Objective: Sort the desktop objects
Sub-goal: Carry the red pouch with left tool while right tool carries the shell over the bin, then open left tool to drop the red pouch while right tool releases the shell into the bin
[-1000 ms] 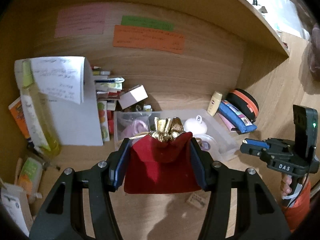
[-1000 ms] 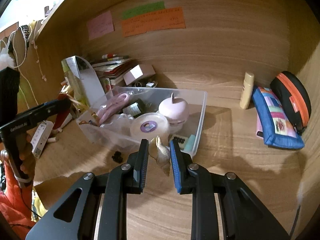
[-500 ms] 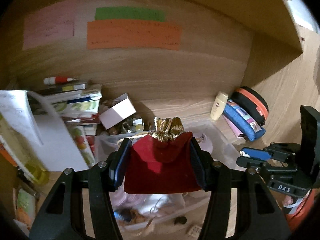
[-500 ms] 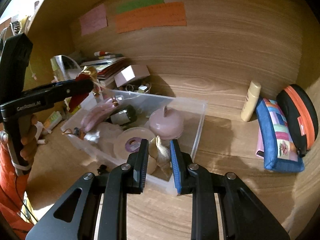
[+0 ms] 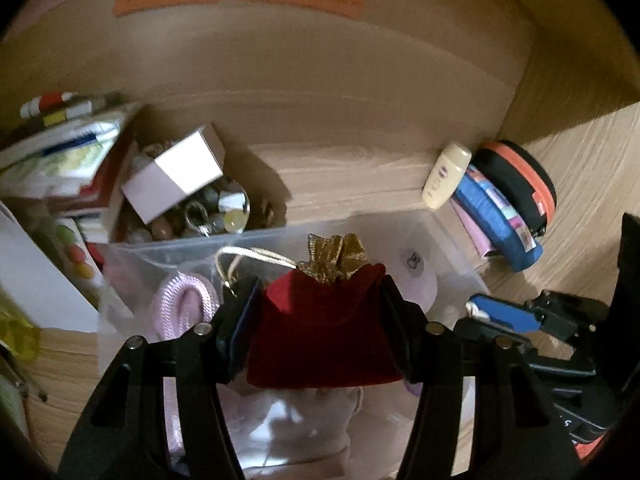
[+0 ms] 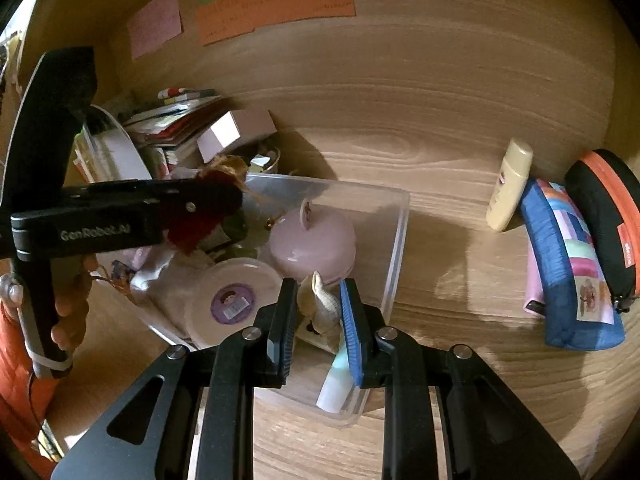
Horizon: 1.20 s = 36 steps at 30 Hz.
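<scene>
My left gripper [image 5: 318,300] is shut on a red velvet pouch [image 5: 322,328] with a gold top and holds it above the clear plastic bin [image 5: 256,240]. In the right wrist view the left gripper [image 6: 224,204] and pouch [image 6: 200,220] hang over the bin's left half. My right gripper [image 6: 318,300] is shut on a beige seashell [image 6: 320,308] above the bin's [image 6: 396,248] near right corner. The bin holds a pink lidded jar [image 6: 312,240], a round white tin [image 6: 234,300] and a pink cord [image 5: 184,304].
A cream bottle [image 6: 510,184], a blue pencil case [image 6: 568,264] and a black-orange case [image 6: 608,216] lie at the right. A white box [image 6: 236,134], stacked books [image 6: 172,120] and a bowl of trinkets [image 5: 208,212] sit behind the bin. Coloured notes [image 6: 276,0] hang on the back wall.
Both grippers have moved forward over the bin, each still holding its object. The left gripper with the pouch now hangs over the bin's inside.
</scene>
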Each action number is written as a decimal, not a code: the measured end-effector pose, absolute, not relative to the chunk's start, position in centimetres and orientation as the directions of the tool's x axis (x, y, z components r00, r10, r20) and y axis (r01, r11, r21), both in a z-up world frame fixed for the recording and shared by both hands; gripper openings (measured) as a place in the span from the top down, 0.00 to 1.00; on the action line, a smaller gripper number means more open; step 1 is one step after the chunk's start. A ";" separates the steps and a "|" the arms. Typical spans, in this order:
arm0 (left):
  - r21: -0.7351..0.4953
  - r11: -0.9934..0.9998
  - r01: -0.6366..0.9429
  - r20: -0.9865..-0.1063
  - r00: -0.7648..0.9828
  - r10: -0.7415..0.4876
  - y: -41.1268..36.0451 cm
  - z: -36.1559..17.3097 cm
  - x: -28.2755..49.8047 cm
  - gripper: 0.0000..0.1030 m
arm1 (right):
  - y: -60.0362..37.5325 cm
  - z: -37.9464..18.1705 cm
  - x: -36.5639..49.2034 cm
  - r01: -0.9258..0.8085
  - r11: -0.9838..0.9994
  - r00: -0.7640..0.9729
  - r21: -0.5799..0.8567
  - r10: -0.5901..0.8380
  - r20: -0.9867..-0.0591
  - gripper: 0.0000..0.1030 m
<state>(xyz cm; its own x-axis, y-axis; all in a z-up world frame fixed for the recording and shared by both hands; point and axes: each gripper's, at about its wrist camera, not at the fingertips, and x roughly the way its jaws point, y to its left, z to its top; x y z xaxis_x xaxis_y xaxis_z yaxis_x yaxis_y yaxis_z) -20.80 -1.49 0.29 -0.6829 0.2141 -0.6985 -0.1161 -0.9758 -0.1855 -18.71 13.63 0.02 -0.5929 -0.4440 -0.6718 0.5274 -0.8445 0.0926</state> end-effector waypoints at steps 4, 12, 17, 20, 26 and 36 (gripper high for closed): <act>-0.185 -0.974 -0.128 -0.698 -0.681 0.222 -1.3 0.1 -20.5 0.42 | 13.8 -0.1 -18.6 0.515 -0.855 -0.615 0.069 -0.424 -0.665 0.81; -0.191 -0.972 -0.135 -0.689 -0.688 0.231 -1.1 0.4 -20.3 0.36 | 14.1 0.0 -18.7 0.516 -0.853 -0.629 0.072 -0.435 -0.645 0.81; -0.205 -0.969 -0.137 -0.678 -0.695 0.242 -1.3 1.0 -20.0 0.31 | 14.1 -0.1 -18.7 0.517 -0.852 -0.622 0.084 -0.442 -0.647 0.79; -0.211 -0.968 -0.135 -0.668 -0.703 0.244 -1.4 1.5 -19.8 0.28 | 14.2 0.1 -18.5 0.536 -0.836 -0.598 0.122 -0.477 -0.644 0.64; -0.224 -0.965 -0.135 -0.646 -0.721 0.251 -1.8 2.6 -19.0 0.25 | 13.5 1.2 -17.0 0.542 -0.838 -0.638 0.062 -0.459 -0.619 0.52; -0.114 -0.989 -0.098 -0.599 -0.787 0.147 -2.9 5.4 -16.3 0.06 | 13.1 2.8 -13.8 0.574 -0.819 -0.656 0.028 -0.480 -0.582 0.29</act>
<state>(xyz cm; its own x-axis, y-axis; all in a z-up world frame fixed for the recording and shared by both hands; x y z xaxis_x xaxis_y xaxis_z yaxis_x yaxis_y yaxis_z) -16.25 -2.88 5.41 -0.7872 0.1471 -0.5989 -0.0977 -0.9886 -0.1144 -13.75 13.13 2.78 -0.6563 -0.4799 -0.5822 0.5736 -0.8187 0.0283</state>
